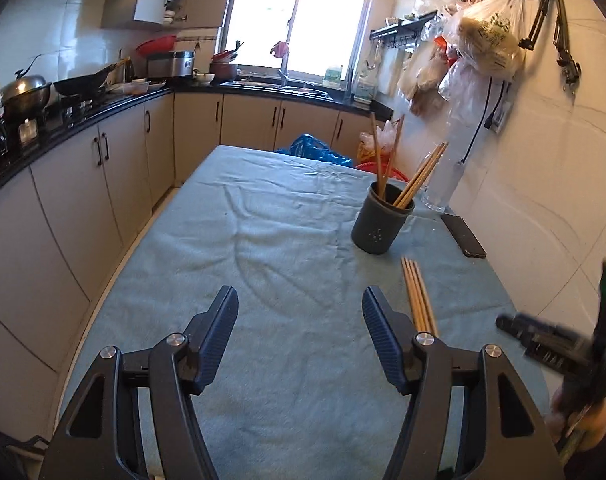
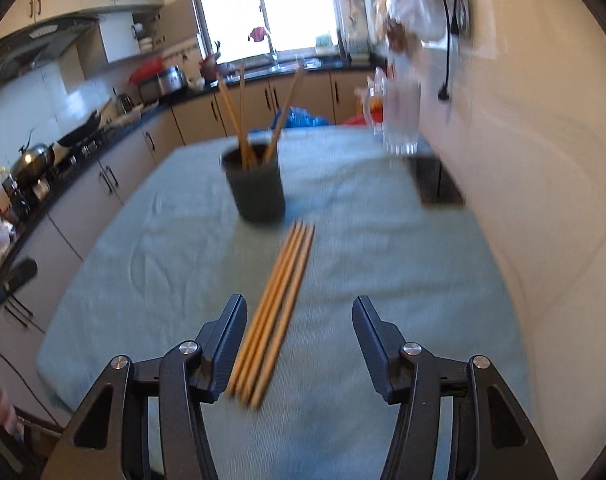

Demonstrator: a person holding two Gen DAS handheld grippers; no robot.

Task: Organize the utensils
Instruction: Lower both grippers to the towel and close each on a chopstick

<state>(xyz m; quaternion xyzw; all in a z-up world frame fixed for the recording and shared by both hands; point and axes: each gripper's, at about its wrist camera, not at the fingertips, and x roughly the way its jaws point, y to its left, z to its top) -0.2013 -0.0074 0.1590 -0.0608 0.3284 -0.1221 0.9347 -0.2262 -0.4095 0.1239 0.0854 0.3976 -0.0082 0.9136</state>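
Observation:
Several wooden chopsticks (image 1: 418, 296) (image 2: 277, 308) lie side by side on the light blue tablecloth (image 1: 263, 240) (image 2: 363, 248). Beyond them stands a dark grey utensil cup (image 1: 379, 220) (image 2: 259, 186) with more chopsticks upright in it. My left gripper (image 1: 301, 312) is open over bare cloth, the loose chopsticks just right of its right finger. My right gripper (image 2: 299, 320) is open above the table, the near ends of the chopsticks lying by its left finger (image 2: 227, 344). Nothing is held. The right gripper also shows blurred at the left wrist view's right edge (image 1: 555, 340).
A black phone (image 1: 463, 236) (image 2: 437, 180) lies by the white wall, with a clear glass jug (image 2: 399, 120) behind it. Kitchen cabinets and a black counter with pans (image 1: 83, 84) run along the left. Bags hang on the wall (image 1: 483, 40).

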